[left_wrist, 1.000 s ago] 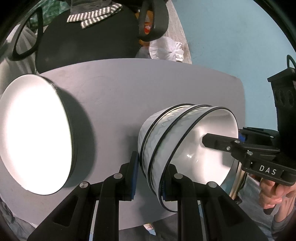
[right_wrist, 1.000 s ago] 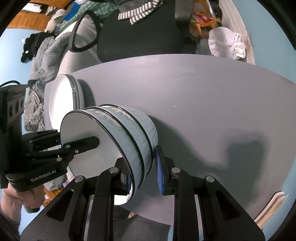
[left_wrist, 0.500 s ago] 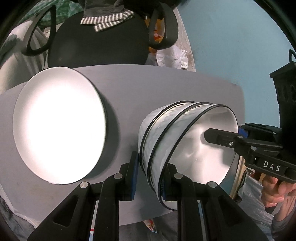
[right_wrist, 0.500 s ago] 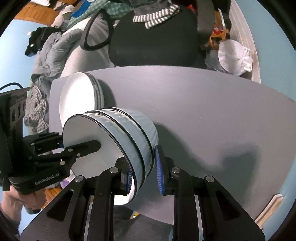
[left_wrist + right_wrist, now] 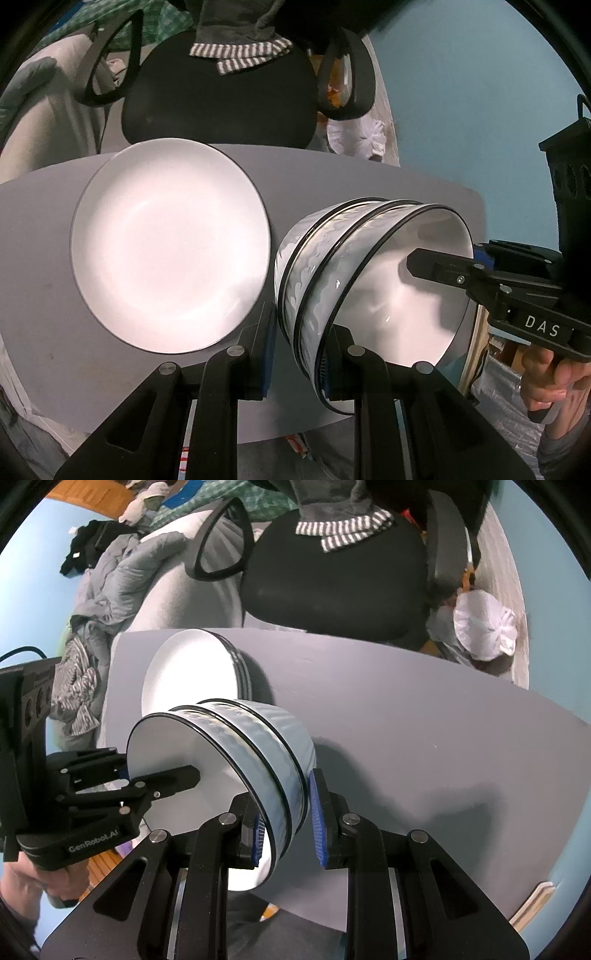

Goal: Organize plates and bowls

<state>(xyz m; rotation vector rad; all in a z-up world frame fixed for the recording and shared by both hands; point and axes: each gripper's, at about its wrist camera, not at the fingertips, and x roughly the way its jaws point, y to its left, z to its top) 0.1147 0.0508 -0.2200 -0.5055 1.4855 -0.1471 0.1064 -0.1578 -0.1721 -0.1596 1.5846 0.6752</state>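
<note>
A stack of nested white bowls (image 5: pixel 354 266) with black rims is held in the air over the grey table (image 5: pixel 332 177), tilted on its side. My left gripper (image 5: pixel 301 350) is shut on the near rim of the bowl stack. My right gripper (image 5: pixel 286 821) is shut on the opposite rim of the same bowl stack (image 5: pixel 255 746). A stack of white plates (image 5: pixel 170 243) lies on the table left of the bowls; it also shows in the right wrist view (image 5: pixel 192 679), beyond the bowls.
A black office chair (image 5: pixel 221 96) with a striped cloth stands behind the table's far edge. A white bag (image 5: pixel 484 627) lies on the floor at the right. Clothes are piled on a sofa (image 5: pixel 122 576) at the left. The grey table (image 5: pixel 424 720) extends right of the bowls.
Both grippers have lifted with the bowl stack held between them. The plates now appear farther below and more toward the middle of the view.
</note>
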